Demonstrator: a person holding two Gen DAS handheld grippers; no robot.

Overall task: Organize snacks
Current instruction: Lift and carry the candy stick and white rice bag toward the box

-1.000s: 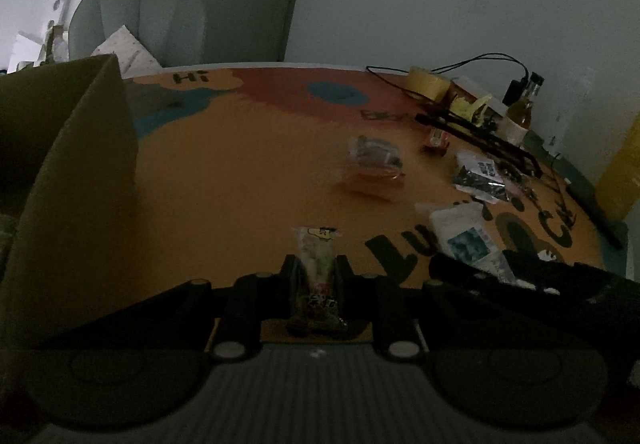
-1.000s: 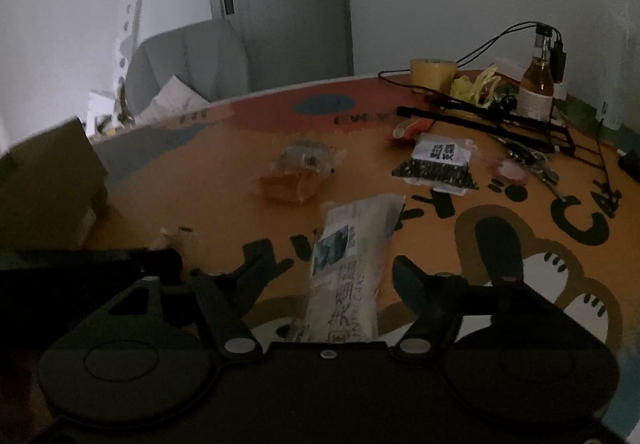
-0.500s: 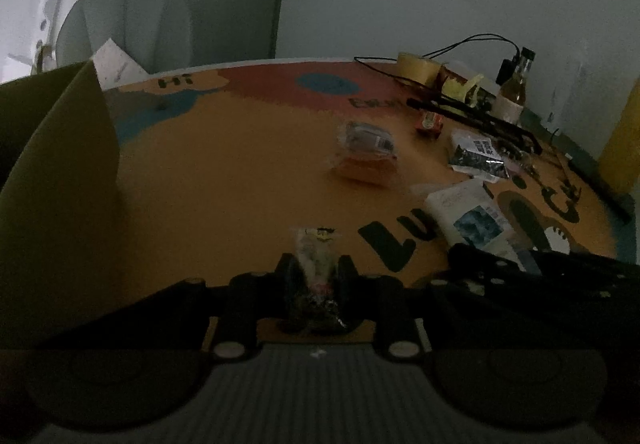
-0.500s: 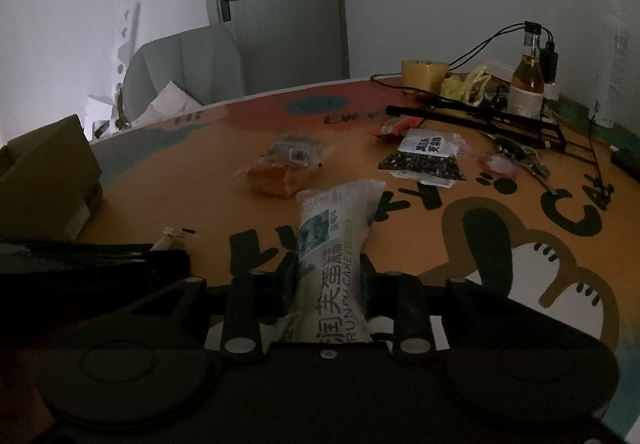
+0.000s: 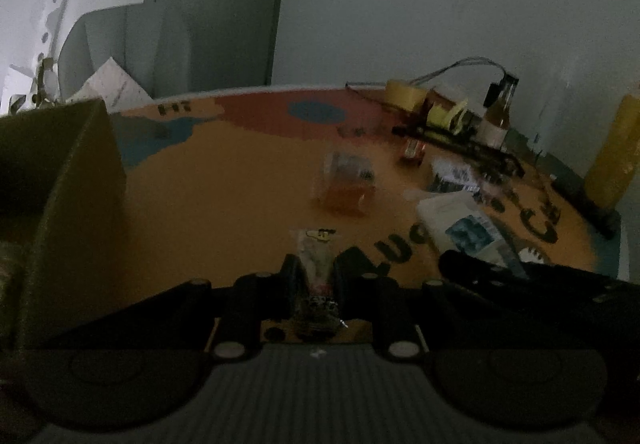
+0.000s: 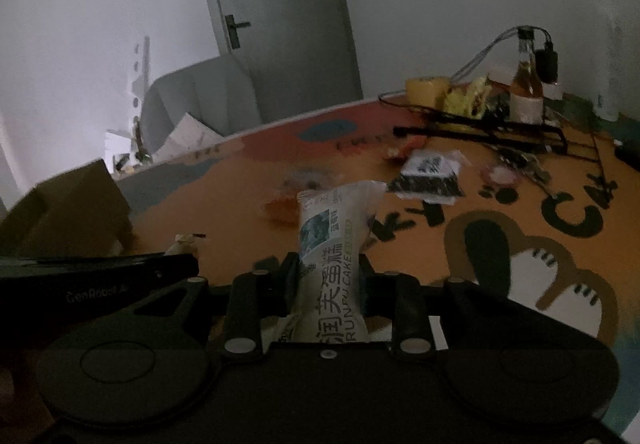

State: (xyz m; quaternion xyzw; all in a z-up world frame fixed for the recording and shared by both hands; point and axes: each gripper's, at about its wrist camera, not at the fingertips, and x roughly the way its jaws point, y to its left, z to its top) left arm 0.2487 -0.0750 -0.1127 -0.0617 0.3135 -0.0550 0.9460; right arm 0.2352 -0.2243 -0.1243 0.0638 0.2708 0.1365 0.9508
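both hand-held grippers loaded: left hand-held gripper [image 5: 316, 276] clenched on a small snack packet [image 5: 317, 264], right hand-held gripper [image 6: 326, 276] just closed onto the cake pack [image 6: 332, 244]. cardboard box [image 5: 60, 180] at left, three snacks left on the desk [image 5: 224, 196].

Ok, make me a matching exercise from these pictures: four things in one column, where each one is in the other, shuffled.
1. white cake packet
2. slim clear snack packet
3. brown cardboard box
4. amber glass bottle

A. far side of the table, beside the yellow tape roll
B. left edge of the table
C. clamped in the left gripper
D. clamped in the right gripper

Pairs: 1-D, 2-C, 3-B, 4-A
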